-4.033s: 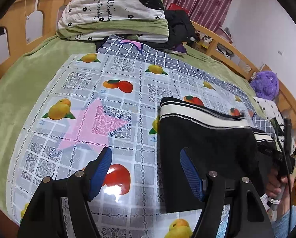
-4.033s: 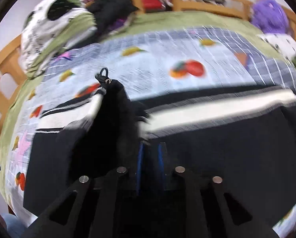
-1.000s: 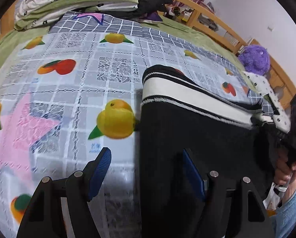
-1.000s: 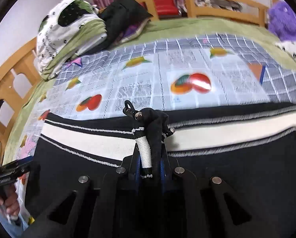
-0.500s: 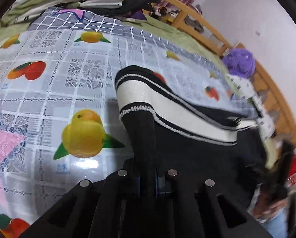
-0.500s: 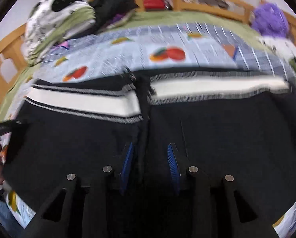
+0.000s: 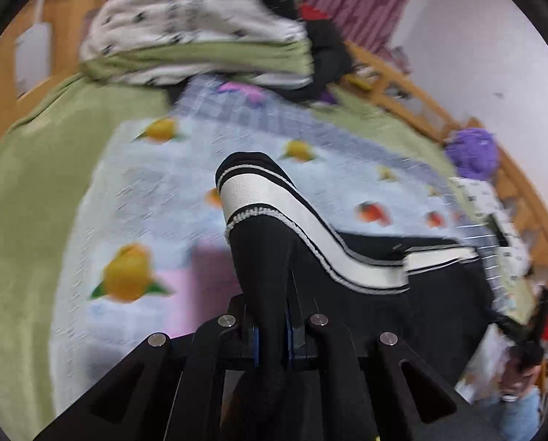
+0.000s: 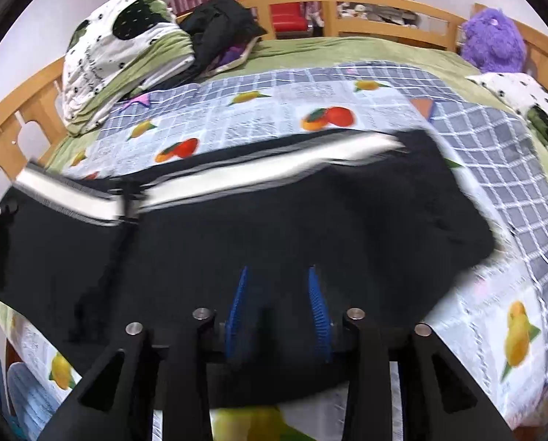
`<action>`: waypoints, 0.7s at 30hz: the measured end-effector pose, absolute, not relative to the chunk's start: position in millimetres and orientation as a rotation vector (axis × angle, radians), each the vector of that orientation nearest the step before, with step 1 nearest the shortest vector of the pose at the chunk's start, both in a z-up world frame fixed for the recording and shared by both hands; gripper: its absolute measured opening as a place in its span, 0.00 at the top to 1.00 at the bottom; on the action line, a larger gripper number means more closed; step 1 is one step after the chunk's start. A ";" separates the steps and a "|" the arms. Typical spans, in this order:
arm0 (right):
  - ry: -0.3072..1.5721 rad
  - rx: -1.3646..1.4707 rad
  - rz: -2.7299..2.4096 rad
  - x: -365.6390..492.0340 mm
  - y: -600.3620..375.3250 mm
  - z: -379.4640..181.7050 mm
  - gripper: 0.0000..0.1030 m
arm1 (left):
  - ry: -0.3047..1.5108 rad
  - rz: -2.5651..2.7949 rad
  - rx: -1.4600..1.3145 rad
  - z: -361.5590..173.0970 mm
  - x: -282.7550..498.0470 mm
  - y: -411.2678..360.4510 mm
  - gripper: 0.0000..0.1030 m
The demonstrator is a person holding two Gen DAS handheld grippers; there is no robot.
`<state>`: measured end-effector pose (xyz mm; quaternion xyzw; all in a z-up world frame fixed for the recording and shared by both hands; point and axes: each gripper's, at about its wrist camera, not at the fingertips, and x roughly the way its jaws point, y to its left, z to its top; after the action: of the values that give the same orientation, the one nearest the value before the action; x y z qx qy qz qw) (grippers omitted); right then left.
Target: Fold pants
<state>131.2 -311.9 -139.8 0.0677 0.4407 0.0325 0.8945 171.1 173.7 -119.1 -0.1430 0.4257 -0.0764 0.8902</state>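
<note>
Black pants (image 8: 274, 220) with a white striped waistband (image 8: 237, 176) lie spread across the fruit-print sheet (image 8: 310, 88) on the bed. My left gripper (image 7: 272, 338) is shut on the pants' left edge. It holds that edge lifted, so the waistband end (image 7: 259, 191) stands up in front of the camera. The rest of the pants (image 7: 384, 312) trail off to the right. My right gripper (image 8: 277, 275) hovers over the black fabric near the front edge. Its blue pads (image 8: 239, 294) stand apart with nothing pinched between them.
A pile of folded bedding (image 8: 119, 55) and a black jacket (image 8: 219, 22) sit at the head of the bed. A purple plush toy (image 8: 494, 40) rests at the far right by the wooden rail (image 8: 384, 3). A green blanket (image 7: 35, 202) lies under the sheet.
The left gripper shut on the pants' left edge and lifted it up and inward. The right gripper let go of the bunched waistband, opened and drew back.
</note>
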 end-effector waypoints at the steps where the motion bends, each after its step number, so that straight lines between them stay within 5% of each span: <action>1: 0.916 0.144 0.050 128.1 -317.2 -141.8 0.64 | 0.904 -0.135 -0.303 -130.4 169.0 180.6 0.87; 9: 1.014 0.176 -0.033 119.5 -343.9 -185.6 0.63 | 0.966 -0.048 -0.464 -174.2 117.3 209.6 0.47; 21: 0.973 0.135 -0.001 116.3 -311.4 -176.3 0.62 | 0.832 -0.117 -0.789 -218.8 32.7 215.7 0.40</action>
<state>116.3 -311.4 -176.3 0.0649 0.4674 -0.0007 0.8817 32.7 215.7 -218.8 -0.3731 0.3934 -0.0553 0.8385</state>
